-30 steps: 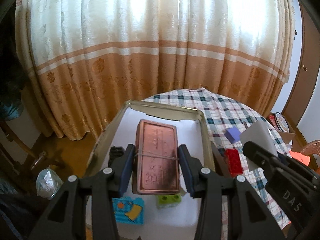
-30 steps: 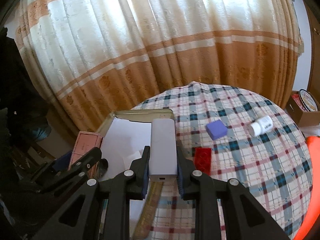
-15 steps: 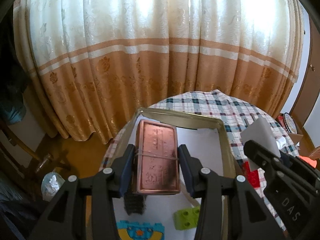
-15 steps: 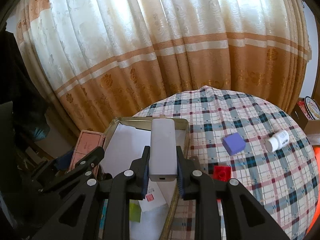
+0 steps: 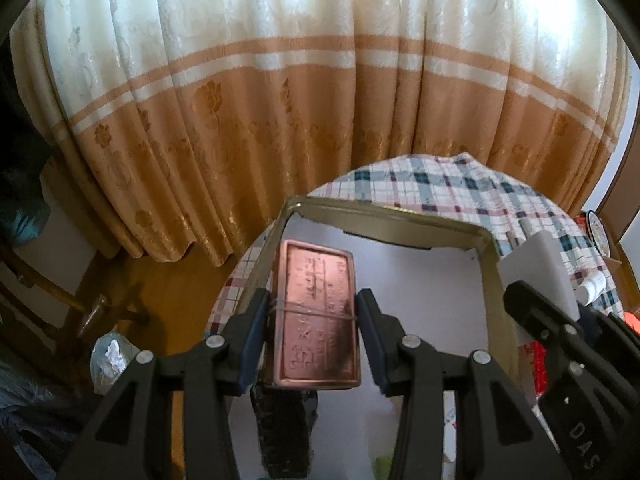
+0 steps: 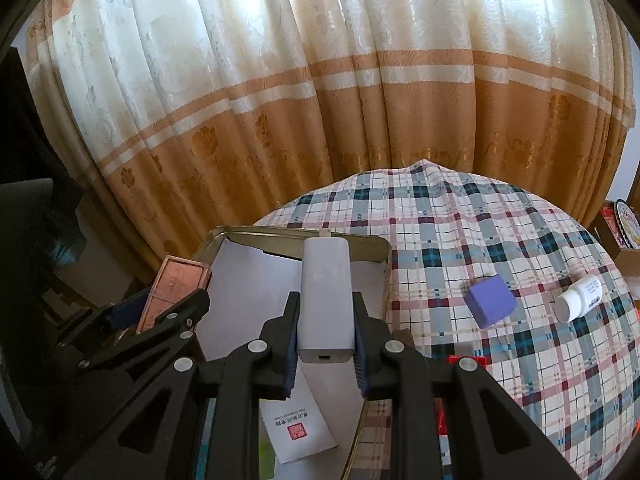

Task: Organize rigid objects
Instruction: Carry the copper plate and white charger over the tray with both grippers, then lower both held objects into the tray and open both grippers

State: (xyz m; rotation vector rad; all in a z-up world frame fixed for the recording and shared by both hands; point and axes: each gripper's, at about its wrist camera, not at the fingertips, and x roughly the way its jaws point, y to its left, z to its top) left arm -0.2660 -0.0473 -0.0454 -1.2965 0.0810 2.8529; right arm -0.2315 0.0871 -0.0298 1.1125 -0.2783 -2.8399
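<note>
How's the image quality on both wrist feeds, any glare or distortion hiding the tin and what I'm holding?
Left wrist: backlit curtain blows out up top, fisheye bends the tin rim, the copper case in the left gripper stays sharp with mild sheen. Right wrist: same bright curtain, dark vignette corners, the grey power bank in the right gripper is crisp.
</note>
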